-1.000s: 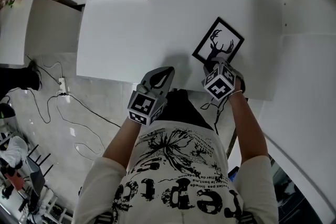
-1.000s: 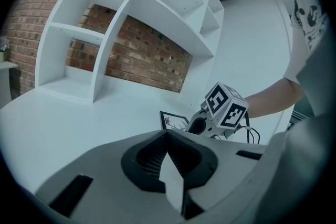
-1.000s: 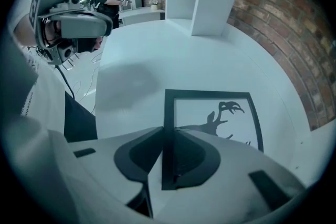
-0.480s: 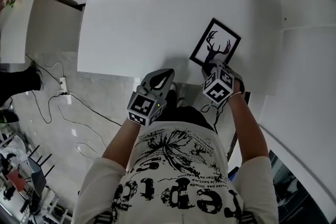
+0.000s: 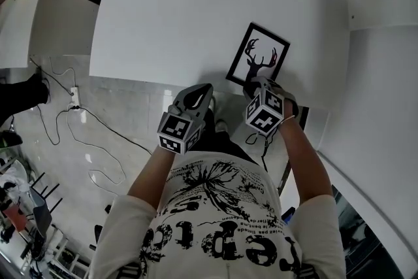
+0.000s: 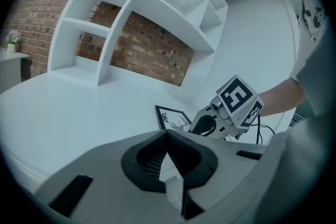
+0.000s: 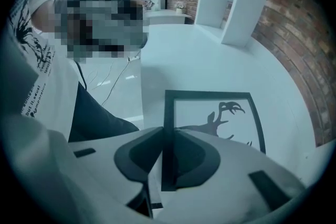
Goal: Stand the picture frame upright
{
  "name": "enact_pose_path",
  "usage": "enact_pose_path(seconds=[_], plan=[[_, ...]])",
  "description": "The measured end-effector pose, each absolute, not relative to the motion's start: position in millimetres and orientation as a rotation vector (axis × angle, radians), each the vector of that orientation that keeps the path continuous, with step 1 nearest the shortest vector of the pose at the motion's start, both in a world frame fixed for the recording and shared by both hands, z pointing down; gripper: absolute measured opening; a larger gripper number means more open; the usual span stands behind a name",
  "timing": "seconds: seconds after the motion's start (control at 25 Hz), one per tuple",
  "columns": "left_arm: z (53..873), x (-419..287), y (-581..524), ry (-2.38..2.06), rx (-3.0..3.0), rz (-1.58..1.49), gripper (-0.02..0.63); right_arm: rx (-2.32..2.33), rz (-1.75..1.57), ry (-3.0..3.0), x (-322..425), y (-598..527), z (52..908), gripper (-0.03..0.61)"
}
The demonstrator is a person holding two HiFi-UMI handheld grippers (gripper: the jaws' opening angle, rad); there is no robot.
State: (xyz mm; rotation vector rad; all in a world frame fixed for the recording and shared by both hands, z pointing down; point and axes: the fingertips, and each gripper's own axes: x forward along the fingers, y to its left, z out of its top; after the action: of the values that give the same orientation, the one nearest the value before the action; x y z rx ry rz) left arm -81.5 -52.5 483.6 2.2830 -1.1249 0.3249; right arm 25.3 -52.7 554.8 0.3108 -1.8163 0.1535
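Your right claw is clenched on the picture frame. In the right gripper view one dark side bar of the frame runs straight btwn the jaws, w/ the pads pressing on it.

The frame sits near the front edge of the white worktop, deer print facing up. It looks flat or close to it; can't tell if the gripped edge is off the surface yet.

Your left claw is closed on nothing. It hangs just off the worktop's front edge, beside the right one and clear of the frame.

Progress, as I judge it:
- Done: the grip is made, so approx. the first part.
- Left: the main job, i.e. tip the frame up, seat it on its lower edge and let go w/o it falling back.
- No back prop shows in any view, so I can't say what will hold it up.
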Motion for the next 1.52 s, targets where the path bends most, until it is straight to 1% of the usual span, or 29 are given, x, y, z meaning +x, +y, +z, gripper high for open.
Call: enact_pose_path(seconds=[0.68,0.88,1.12,1.44,1.48,1.52], plan=[[513,-58,15,-1.04,2.277,0.444,0.006,0.174,0.027,-1.858,32,13,555,0.072],[519,-54,30,-0.953,2.233,0.387,0.006,0.126,0.003,-1.868,27,34,556,0.072],[532,-57,31,-0.955,2.123,0.327,0.006,0.084,-0.019,-1.872,27,55,555,0.072],[555,-40,30,-0.777,1.89,0.151,0.006,0.037,-0.014,-1.878,26,82,551,0.072],[556,-40,28,-0.772,1.866,0.134,0.008,0.035,-0.017,-1.877,25,83,550,0.072],[557,-40,26,-0.769,1.842,0.114,0.031,0.035,-0.021,-1.876,26,84,549,0.072]])
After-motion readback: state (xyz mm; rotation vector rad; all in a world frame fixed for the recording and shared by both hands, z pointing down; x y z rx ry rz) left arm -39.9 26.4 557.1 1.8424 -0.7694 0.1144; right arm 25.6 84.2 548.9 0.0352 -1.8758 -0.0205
